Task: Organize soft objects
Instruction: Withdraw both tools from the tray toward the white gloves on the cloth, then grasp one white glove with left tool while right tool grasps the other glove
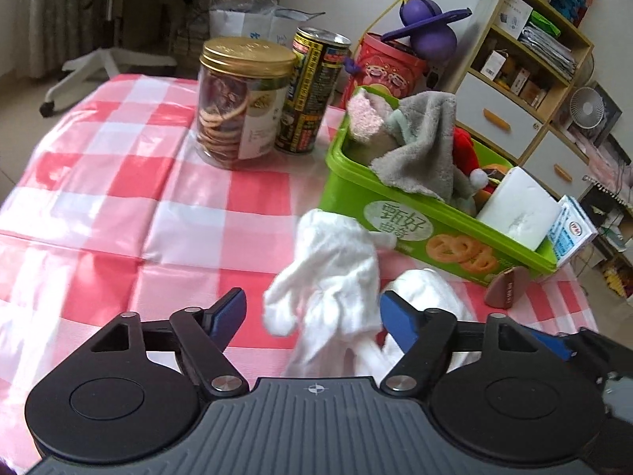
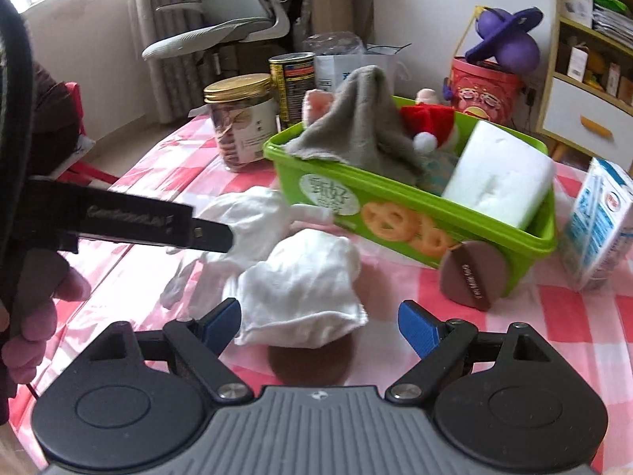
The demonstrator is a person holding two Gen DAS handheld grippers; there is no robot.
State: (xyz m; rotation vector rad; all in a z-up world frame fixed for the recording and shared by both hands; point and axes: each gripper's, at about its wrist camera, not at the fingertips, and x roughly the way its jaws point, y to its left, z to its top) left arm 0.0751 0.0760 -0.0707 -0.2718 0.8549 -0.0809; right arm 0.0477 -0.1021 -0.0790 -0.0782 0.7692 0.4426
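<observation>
Both jaws spread wide, gripping nothing | left gripper (image 1: 310, 312) straddles a white glove (image 1: 328, 277) | right gripper (image 2: 318, 318) frames a bunched white cloth (image 2: 304, 289) | both soft pieces lie on the checked tablecloth (image 1: 118, 198) just before the green bin (image 2: 395, 213), which holds a grey towel (image 2: 360, 130).

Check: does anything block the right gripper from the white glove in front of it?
Nothing visible does. The right gripper is open, and the glove lies on the tablecloth directly ahead, its near edge between the fingers.
</observation>
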